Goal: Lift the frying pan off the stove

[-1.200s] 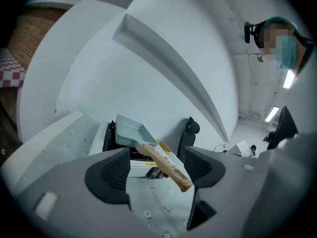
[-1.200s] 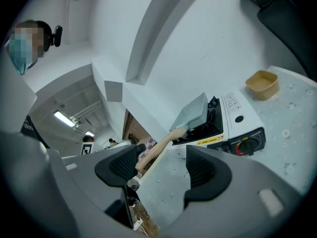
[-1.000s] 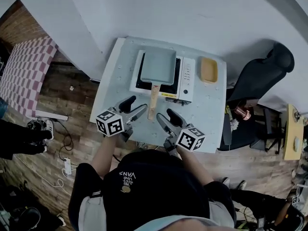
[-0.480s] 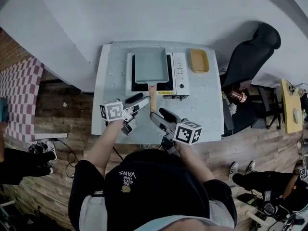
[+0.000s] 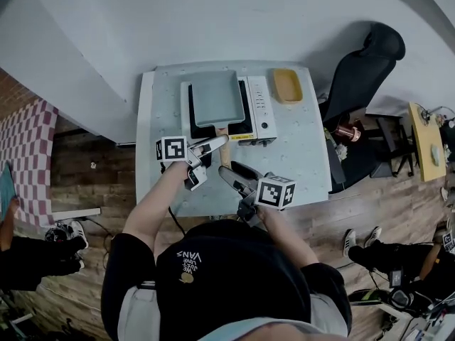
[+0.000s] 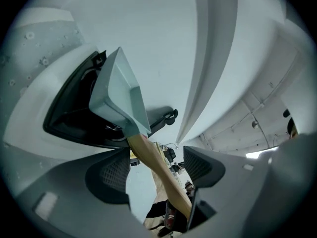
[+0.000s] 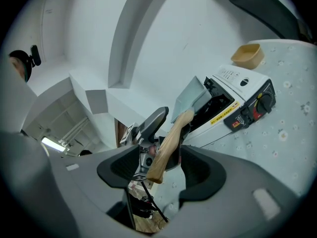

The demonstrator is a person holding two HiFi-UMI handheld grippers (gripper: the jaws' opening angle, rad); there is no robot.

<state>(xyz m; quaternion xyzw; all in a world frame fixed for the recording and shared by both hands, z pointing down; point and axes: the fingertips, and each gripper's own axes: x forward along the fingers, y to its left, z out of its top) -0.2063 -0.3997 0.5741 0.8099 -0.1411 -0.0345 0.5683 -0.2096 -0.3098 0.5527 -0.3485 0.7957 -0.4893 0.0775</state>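
Observation:
A grey-blue rectangular frying pan (image 5: 213, 96) sits on the white portable stove (image 5: 260, 109). Its wooden handle (image 5: 223, 150) points toward me. My left gripper (image 5: 215, 145) reaches in from the left, and the handle (image 6: 157, 166) runs between its wide jaws without being pressed. My right gripper (image 5: 229, 170) is at the handle's near end. That end (image 7: 159, 161) lies between its pads with a gap on each side, and the jaws have just been closing. In the right gripper view the pan (image 7: 190, 100) rests on the stove (image 7: 237, 95).
A yellow dish (image 5: 287, 85) stands on the pale table (image 5: 302, 162) right of the stove. A black chair (image 5: 364, 69) is beyond the table's right edge. A white wall runs behind the table. Wooden floor surrounds it.
My left gripper has swung right and rolled, so the handle now sits between its jaws. My right gripper has edged up to the handle's end and narrowed slightly. The pan has not moved.

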